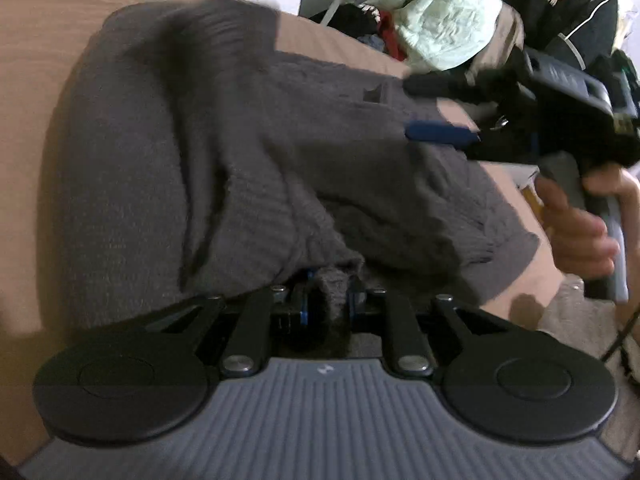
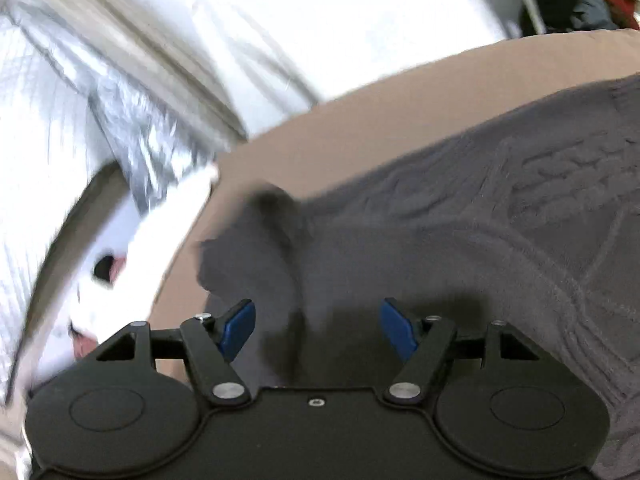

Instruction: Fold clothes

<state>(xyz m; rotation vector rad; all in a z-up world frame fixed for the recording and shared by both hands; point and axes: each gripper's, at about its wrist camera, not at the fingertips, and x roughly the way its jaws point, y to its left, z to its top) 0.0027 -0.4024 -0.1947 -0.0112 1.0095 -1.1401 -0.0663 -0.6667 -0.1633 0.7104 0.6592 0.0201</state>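
Right now I have a bunched fold of the grey sweater [image 1: 248, 168] clenched between the jaws of my left gripper [image 1: 326, 300], low in the middle of the left wrist view; the blue pads [image 1: 305, 308] press on the knit from both sides. My right gripper [image 2: 318, 328] is released: its jaws stand wide apart with dark cloth lying under the gap, and neither blue pad [image 2: 239, 326] touches it.

Only the left view shows the right gripper from outside, at the right edge of the frame, with a hand [image 1: 576, 224] round its grip and clutter heaped in the upper right. Only the right view shows the sweater's cable pattern, at the right of the frame.

It lies spread and rumpled on a tan surface [image 2: 360, 128], thick and ribbed, partly blurred.
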